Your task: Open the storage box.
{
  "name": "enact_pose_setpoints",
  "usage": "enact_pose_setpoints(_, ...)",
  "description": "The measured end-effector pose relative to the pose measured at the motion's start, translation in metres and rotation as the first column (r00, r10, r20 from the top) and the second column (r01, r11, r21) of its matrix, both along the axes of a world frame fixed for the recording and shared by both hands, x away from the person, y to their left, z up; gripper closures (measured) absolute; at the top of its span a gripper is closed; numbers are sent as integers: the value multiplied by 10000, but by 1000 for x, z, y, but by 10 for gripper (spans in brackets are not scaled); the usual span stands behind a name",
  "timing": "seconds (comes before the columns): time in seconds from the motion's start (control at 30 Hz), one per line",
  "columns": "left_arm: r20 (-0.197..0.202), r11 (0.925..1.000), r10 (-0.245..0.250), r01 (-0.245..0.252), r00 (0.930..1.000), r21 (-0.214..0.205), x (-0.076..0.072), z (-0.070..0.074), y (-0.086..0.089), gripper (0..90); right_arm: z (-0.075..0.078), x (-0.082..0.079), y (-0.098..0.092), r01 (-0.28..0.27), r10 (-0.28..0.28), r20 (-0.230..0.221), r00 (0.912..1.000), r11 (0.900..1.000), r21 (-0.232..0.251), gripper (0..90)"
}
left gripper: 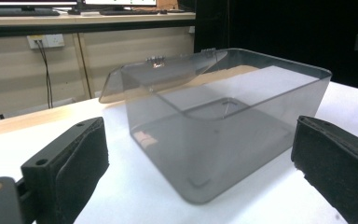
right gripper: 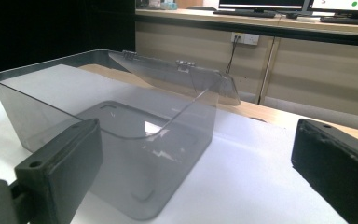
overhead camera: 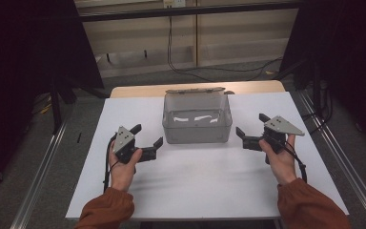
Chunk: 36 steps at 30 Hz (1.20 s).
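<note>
So, from the high view, the clear box (overhead camera: 197, 118) sits by the desk's (overhead camera: 195, 186) far edge, lid (overhead camera: 195, 89) swung back, left gripper (overhead camera: 147, 137) and right gripper (overhead camera: 250, 129) flanking it, both released, holding nothing. Left gripper view: jaws spread, box corner (left gripper: 223, 126) ahead, untouched. Right gripper view: same, jaws apart. Looks like the approach; next likely reaching for that hinged lid.

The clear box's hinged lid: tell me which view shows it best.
The right gripper view: the lid hangs open behind the clear box, both hinges plain. The left gripper view shows it partly through the box wall. The high view shows it edge-on, a thin strip.
</note>
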<state>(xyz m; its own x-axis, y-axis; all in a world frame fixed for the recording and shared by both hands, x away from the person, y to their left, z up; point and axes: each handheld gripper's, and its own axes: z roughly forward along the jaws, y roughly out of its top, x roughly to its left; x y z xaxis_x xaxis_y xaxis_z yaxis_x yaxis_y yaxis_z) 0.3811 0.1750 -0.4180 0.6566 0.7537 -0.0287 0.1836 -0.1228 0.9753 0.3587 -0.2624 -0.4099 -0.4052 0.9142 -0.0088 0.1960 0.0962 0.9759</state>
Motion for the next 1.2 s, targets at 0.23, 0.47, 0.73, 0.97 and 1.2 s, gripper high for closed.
enact_pose_setpoints(0.23, 203, 9990, 414, -411, 9989, -150, -12, -2, 12, 31, -3, -18, -12, 321, -324, 291, 9991, 9994, 110, 21)
enact_pose_setpoints(0.47, 340, 9967, 803, -798, 9962, -145, -28, -4, 26, 29, -7, -39, -25, 713, -722, 384, 9967, 9972, 231, 21)
enact_pose_setpoints(0.73, -137, 9875, 1532, -1536, 9881, -354, -51, -13, 41, 29, -14, -67, -35, 1083, -1087, 375, 9934, 9940, 116, 13)
enact_pose_setpoints(0.97, 3, 9868, 1606, -1606, 9870, -211, -67, -13, 50, 23, -20, -81, -39, 1301, -1295, 406, 9907, 9914, -132, 8)
enact_pose_setpoints(1.2, 59, 9884, 1483, -1480, 9889, -340, -66, -12, 47, 23, -22, -75, -36, 1346, -1332, 548, 9896, 9906, -226, 17)
